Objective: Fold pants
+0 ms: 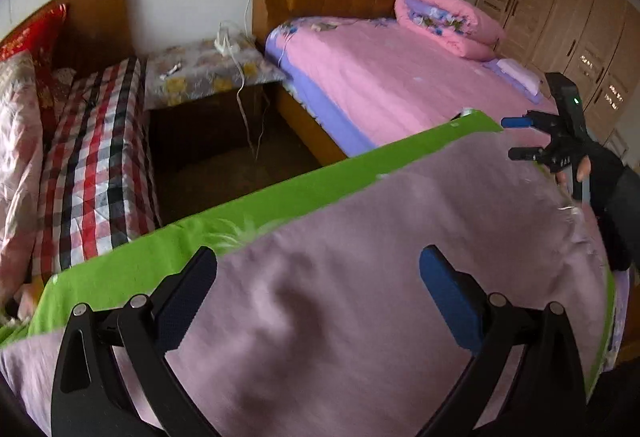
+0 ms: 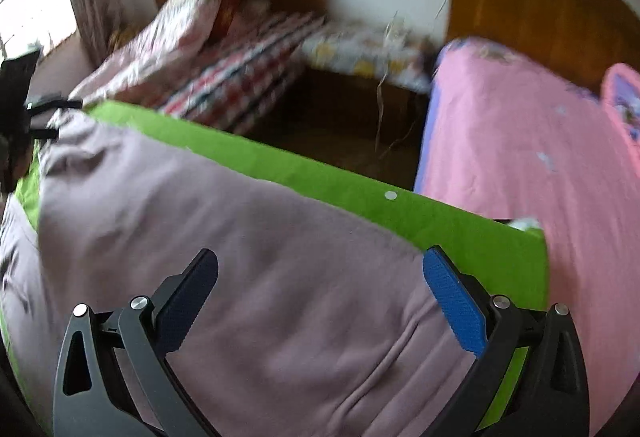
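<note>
A counter [image 1: 132, 257] covered in a bright green cloth [image 1: 280, 193] with a pale leafy print stands in front of two beds. Spread directly on that cloth lie the mauve pants [image 1: 360, 257], soft and lightly creased, taking up most of the top and leaving a green strip bare along the far edge. At the right the fabric reaches almost to the cloth's border, where a seam line shows [image 2: 380, 377]. At the left, in the right wrist view, the pants bunch up near the end of the counter [image 2: 68, 133]. A small white dot sits on the green strip [image 2: 390, 195].
</note>
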